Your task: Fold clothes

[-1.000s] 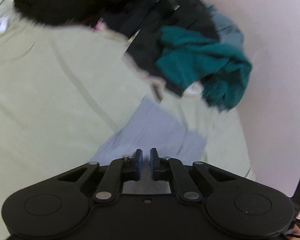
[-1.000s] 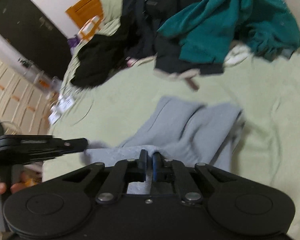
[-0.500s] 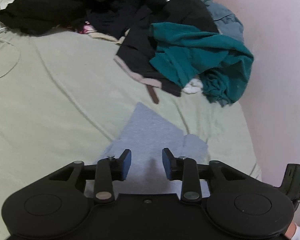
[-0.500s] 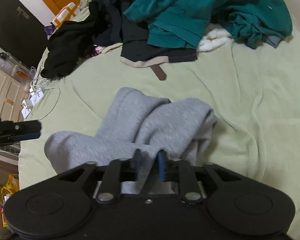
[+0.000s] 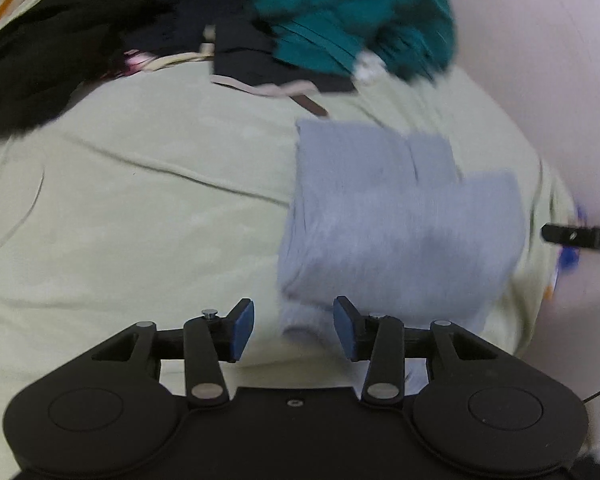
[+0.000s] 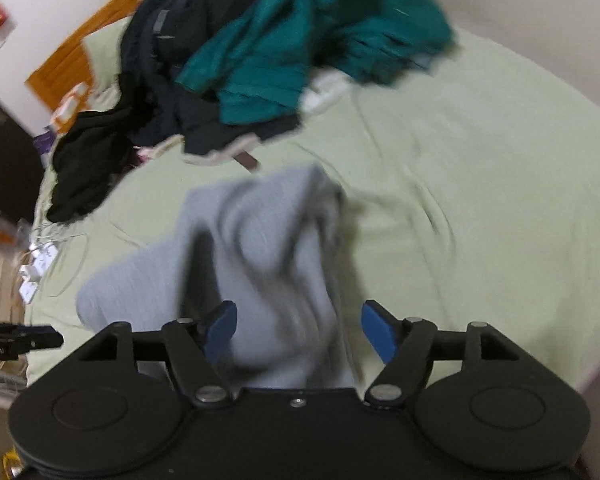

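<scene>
Both the left gripper [image 5: 294, 327] and right gripper [image 6: 299, 331] have spread their fingers, releasing the grey garment [image 5: 396, 224]

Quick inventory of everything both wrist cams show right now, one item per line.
grey garment: one, grey, folded on the bed's near part.
teal garment: one, teal, on the far pile.
black clothes: several, black, far pile; count unclear.
bed sheet: one, pale green, under everything.
power strips: white, with cables, at bed's edge; count unclear.
headboard: one, orange wood, far end.
left gripper: black, blue pads, open.
right gripper: black, blue pads, open.
</scene>
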{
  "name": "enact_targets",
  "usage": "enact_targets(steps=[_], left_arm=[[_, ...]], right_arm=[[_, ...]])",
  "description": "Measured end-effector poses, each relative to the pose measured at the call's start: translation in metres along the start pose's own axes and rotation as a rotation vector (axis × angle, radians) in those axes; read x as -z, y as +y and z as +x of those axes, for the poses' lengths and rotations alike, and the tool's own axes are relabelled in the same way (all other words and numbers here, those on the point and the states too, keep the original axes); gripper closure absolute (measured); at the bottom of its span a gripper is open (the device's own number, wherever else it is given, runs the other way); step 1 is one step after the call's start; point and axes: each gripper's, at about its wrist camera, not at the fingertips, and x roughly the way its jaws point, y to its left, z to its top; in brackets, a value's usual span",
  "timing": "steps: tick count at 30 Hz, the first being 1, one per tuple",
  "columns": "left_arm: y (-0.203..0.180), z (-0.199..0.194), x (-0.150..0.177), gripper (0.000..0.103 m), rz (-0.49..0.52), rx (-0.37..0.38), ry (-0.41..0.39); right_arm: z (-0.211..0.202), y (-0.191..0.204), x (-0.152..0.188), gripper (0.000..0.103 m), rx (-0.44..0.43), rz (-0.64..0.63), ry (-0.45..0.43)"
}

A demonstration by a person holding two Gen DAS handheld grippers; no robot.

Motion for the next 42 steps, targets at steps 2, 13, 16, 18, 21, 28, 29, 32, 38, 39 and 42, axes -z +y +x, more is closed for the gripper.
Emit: enact_targets(steps=[2,13,16,18,21,28,29,32,38,39,42], left_arm=[[-0.008,0.012,0.007,0.056,0.124,-0.016,0.039],[-0.035,0.077,0.013,0.055,0.374,-0.069,0.101],[-0.035,0.081,0.005,0.055,0.355,-0.034,0.114],[-0.036,0.078,-0.003,0.055,0.345,0.0,0.107],[-0.038,0.074,-0.011,0.055,0.355,0.021,0.099],[-0.042,0.086,-0.01,0.068,0.439,0.022,0.13],[-0.041,0.086,-0.011,0.069,0.426,0.031,0.131],[-0.039,0.084,-0.015,0.072,0.387,0.045,0.128],[-0.03,0.065,-0.03,0.07,0.231,0.123,0.094],[-0.028,0.059,-0.037,0.07,0.184,0.15,0.074],[-0.028,0.052,-0.055,0.07,0.106,0.176,0.03]], right_arm=[[-0.001,-0.005,0.034,0.032,0.025,0.054,0.016],[0.06,0.003,0.143,0.043,0.062,0.168,0.135],[0.075,0.012,0.145,0.048,0.046,0.162,0.13],[0.085,0.019,0.143,0.048,0.048,0.162,0.107],[0.089,0.023,0.137,0.052,0.046,0.17,0.07],[0.083,0.03,0.119,0.097,0.022,0.159,0.051],[0.078,0.028,0.115,0.098,0.013,0.177,0.04],[0.055,0.026,0.093,0.099,-0.047,0.206,-0.002],[0.016,0.03,0.04,0.099,-0.138,0.207,-0.109],[0.01,0.03,0.03,0.099,-0.145,0.204,-0.126],[-0.005,0.034,-0.002,0.099,-0.165,0.177,-0.171]])
